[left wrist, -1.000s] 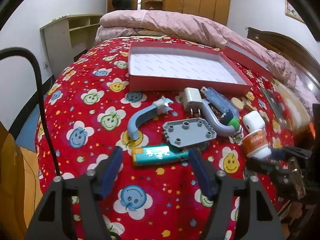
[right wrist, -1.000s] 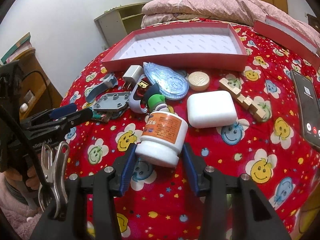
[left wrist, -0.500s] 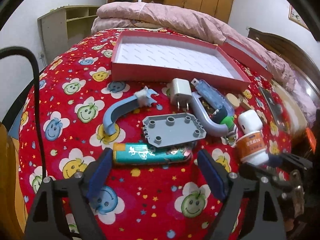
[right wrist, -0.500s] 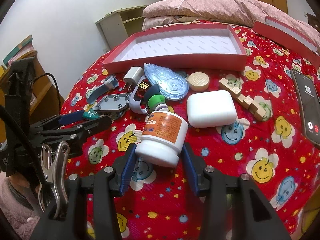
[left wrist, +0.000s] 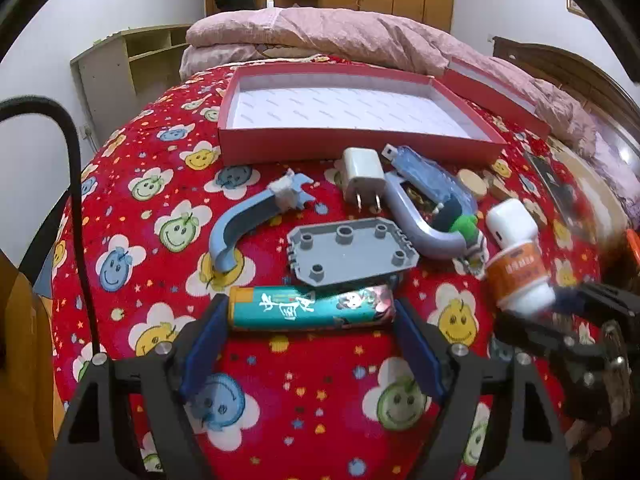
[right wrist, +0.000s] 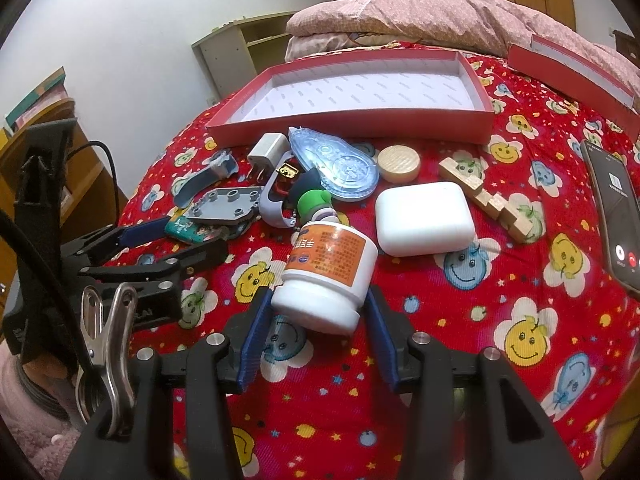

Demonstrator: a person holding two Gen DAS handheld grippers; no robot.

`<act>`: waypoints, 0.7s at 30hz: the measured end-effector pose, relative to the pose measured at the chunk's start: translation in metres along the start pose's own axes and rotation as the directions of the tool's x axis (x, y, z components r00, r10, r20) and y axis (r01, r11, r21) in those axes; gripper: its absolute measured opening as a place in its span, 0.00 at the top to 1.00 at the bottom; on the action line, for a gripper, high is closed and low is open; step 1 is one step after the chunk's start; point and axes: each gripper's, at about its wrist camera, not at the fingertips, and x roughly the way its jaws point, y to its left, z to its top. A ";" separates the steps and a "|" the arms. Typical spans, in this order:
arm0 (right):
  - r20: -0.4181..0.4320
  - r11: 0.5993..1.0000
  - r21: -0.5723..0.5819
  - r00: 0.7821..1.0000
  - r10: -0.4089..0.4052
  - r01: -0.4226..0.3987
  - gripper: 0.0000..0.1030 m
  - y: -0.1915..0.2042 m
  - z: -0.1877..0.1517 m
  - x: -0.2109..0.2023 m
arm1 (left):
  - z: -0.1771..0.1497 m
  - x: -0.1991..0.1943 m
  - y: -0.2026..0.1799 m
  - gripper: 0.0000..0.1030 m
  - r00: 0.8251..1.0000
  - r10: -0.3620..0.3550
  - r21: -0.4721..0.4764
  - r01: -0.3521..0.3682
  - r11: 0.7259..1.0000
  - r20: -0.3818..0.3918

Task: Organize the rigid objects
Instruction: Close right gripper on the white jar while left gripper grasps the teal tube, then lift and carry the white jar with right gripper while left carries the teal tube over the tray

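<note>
- Possibly the teal cylindrical tube (left wrist: 310,312), lying near the bed's front edge, could have rolled or tipped off: the left gripper (left wrist: 312,334) straddled it lengthwise, jaws just closing, pads barely at its ends.
- Meanwhile the right gripper (right wrist: 316,316) clamped the white bottle with an orange label (right wrist: 330,266), tilted, so it might have slipped.
- Both grippers pointed steeply down toward the red smiley-flower bedspread (left wrist: 160,208); the red tray (left wrist: 348,146) sat beyond, empty.

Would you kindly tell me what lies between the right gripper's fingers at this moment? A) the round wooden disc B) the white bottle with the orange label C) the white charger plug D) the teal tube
B: in the right wrist view the white bottle with the orange label lies on its side with the right gripper closed on its base.
</note>
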 end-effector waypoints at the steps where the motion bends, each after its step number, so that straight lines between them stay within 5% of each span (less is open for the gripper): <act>1: 0.000 1.000 -0.002 1.000 -0.003 0.003 0.53 0.001 0.000 0.000 | -0.001 -0.001 0.000 0.19 1.000 -0.004 0.004 0.004 1.000 -0.002; 21: 0.001 0.999 -0.006 0.999 -0.053 0.053 0.46 0.006 0.005 0.001 | 0.014 -0.031 0.009 0.18 0.998 -0.032 -0.055 0.035 0.998 0.055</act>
